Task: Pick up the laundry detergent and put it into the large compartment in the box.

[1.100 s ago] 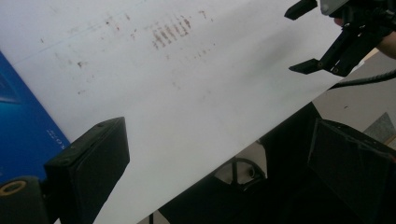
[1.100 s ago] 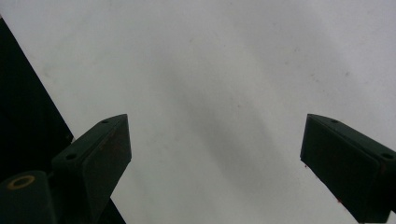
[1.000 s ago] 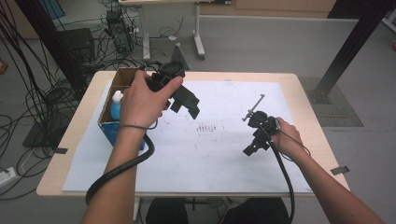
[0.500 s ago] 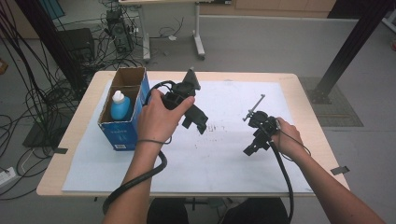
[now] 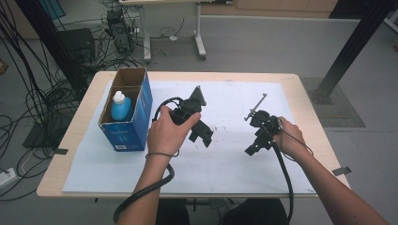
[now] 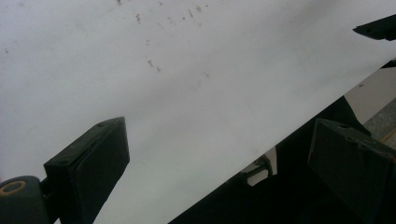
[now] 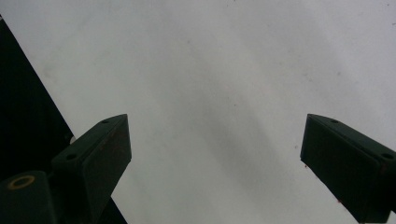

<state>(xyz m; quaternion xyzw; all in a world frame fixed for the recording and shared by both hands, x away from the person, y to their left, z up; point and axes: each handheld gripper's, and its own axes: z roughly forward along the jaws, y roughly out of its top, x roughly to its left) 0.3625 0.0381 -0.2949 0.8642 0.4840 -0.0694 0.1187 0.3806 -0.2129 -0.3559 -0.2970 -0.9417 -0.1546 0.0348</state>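
The blue bottle (image 5: pixel 120 107) stands in the blue carton (image 5: pixel 126 133) at far left. Both the left gripper (image 5: pixel 201 136) and right gripper (image 5: pixel 251 149) hover wide, empty, over the white sheet (image 5: pixel 225 159). I judge the placing done; next, a new object is needed.

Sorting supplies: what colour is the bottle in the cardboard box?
Blue bottle with a white cap; the high view shows it best.

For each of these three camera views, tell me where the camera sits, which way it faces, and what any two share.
High view: above the person's side, looking forward and down on the white paper sheet; both forearms, left gripper and right gripper show.
Left gripper view: rides the left gripper, facing down at the sheet; open black jaws.
Right gripper view: rides the right gripper, facing the sheet; open jaws.
Shared: all three show the sheet.
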